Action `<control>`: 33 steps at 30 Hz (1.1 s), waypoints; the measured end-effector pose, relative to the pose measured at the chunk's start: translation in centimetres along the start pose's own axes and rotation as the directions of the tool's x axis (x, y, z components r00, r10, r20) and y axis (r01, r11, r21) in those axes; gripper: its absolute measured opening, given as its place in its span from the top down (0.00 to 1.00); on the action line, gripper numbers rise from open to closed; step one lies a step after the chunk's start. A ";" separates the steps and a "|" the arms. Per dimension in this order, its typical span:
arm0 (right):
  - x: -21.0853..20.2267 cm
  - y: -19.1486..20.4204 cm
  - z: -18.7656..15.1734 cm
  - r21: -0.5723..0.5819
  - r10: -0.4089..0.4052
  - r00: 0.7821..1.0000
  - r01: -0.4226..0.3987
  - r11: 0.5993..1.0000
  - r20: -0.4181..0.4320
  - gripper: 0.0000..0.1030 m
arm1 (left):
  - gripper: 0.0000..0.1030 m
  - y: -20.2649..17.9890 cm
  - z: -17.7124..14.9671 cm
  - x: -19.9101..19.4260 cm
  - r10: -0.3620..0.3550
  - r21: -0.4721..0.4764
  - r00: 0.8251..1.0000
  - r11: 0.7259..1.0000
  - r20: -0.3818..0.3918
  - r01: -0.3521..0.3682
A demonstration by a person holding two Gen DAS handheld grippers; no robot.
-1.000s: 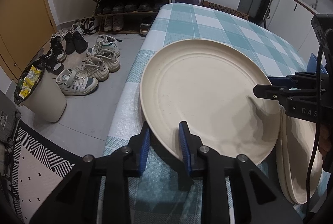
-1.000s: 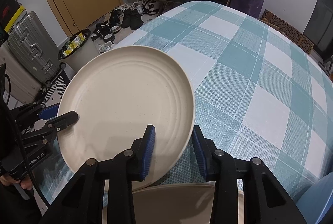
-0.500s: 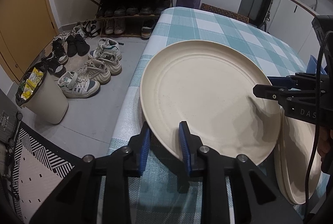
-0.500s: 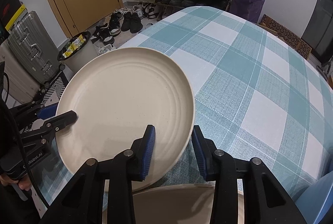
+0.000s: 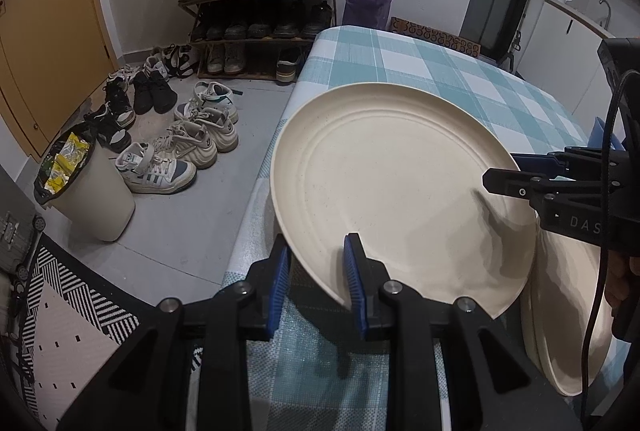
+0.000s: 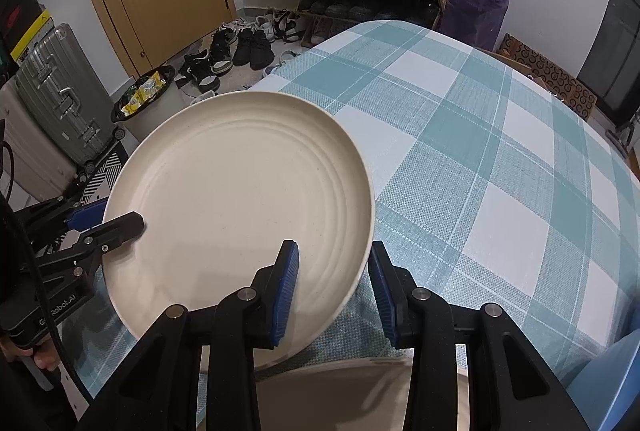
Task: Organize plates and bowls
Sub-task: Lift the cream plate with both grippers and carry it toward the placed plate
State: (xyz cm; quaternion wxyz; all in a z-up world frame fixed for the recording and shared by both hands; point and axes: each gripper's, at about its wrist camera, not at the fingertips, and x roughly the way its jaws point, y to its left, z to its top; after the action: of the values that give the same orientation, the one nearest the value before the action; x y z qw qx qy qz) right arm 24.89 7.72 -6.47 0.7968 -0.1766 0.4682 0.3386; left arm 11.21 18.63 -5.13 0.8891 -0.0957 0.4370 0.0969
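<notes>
Mid-carry of round cream speckled plate (image 5: 392, 187), clamped at opposite rims by left gripper (image 5: 316, 271) and right gripper (image 6: 334, 283) jaws above checked counter (image 6: 480, 151); next, lowering onto cream plate stack (image 5: 572, 331), level.

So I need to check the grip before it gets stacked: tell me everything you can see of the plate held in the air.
The plate is large, round, cream and faintly speckled, with concentric ridges inside a raised rim; it looks like matte plastic or composite. It is empty, tilted above the checked tablecloth. The left gripper and right gripper each clamp its rim at different points. More cream plates lie beside and below it.
</notes>
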 end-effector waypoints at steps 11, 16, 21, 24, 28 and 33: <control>-1.1 0.3 0.3 -0.005 -0.003 1.000 0.003 1.000 0.025 0.64 | 0.75 0.2 0.1 -0.6 -0.004 -0.024 0.999 1.000 0.031 0.005; -1.8 0.1 0.1 0.003 -0.008 0.999 0.008 1.000 0.035 0.64 | 0.75 -0.2 0.2 -1.1 -0.014 -0.019 0.999 1.000 0.049 0.015; -2.8 -0.3 -0.3 0.015 -0.011 0.999 0.010 1.000 0.049 0.64 | 0.75 -0.8 0.4 -1.7 -0.025 -0.008 0.998 1.000 0.066 0.025; -3.6 -0.6 -0.7 0.024 -0.018 0.998 0.016 1.000 0.058 0.64 | 0.75 -1.3 0.5 -2.0 -0.031 0.001 0.997 1.000 0.076 0.031; -4.7 -1.0 -1.2 0.034 -0.026 0.997 0.024 0.999 0.068 0.64 | 0.75 -2.0 0.7 -2.7 -0.039 0.014 0.995 0.999 0.091 0.038; -6.0 -1.3 -1.9 0.050 -0.035 0.996 0.031 0.998 0.083 0.64 | 0.75 -2.8 0.6 -3.4 -0.050 0.033 0.993 0.998 0.109 0.046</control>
State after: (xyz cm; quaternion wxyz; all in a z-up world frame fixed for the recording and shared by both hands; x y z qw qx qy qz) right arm 22.65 3.38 -2.28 0.8253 -0.1507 0.4396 0.3208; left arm 10.31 15.82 -1.79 0.9151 -0.0872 0.3866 0.0739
